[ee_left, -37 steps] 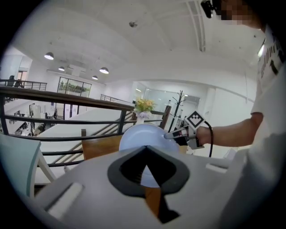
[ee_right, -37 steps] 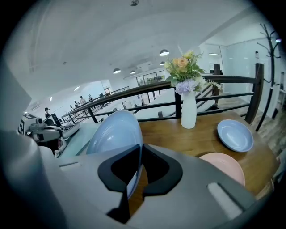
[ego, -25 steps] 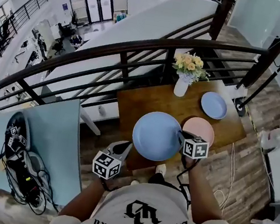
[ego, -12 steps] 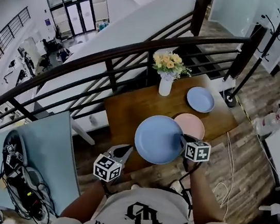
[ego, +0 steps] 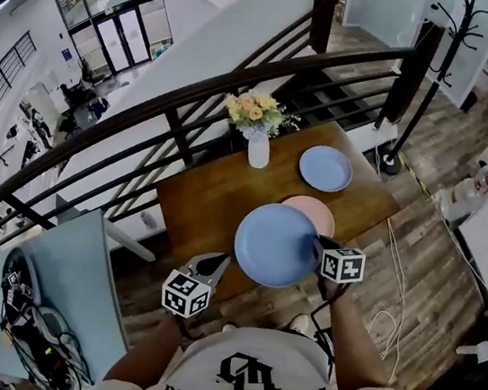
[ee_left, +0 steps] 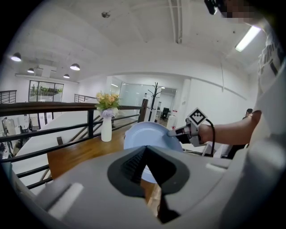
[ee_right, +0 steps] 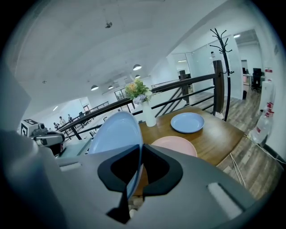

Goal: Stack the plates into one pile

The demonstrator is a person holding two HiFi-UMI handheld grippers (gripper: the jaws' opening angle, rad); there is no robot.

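Mezzanine setup: wood table (ego: 203,197) is sitting against a dark railing (ego: 148,110), with plank floor (ego: 417,252) around it.

Big plate (ego: 276,244), blue, is hanging in the air over the table's near edge, clear of the wood. It's tilting, with its hollow face showing to the left gripper view. From the head view its far-right rim is overlapping the pink plate (ego: 316,211), but the right gripper view shows the two apart.

Right gripper (ego: 318,243) is carrying it. The jaws are pinching the plate's rim on the person's right side, with the rim running straight through the slot between them.

Left gripper (ego: 219,261) is hovering just left of the big plate, nose pointing toward it and not touching it. Its jaws are meeting at the tip with nothing between them.

Pink plate is lying flat on the table near the front right. Small plate (ego: 325,168), also blue, is lying flat beyond it, near but apart. So three plates are sitting in three places, with no pile.

White vase (ego: 258,151) with yellow flowers (ego: 252,111) is standing upright at the back of the table by the railing, left of the small plate.

Black coat stand (ego: 433,54) is standing off the table's far right corner. Pale cable (ego: 389,298) is looping on the floor right of the table.
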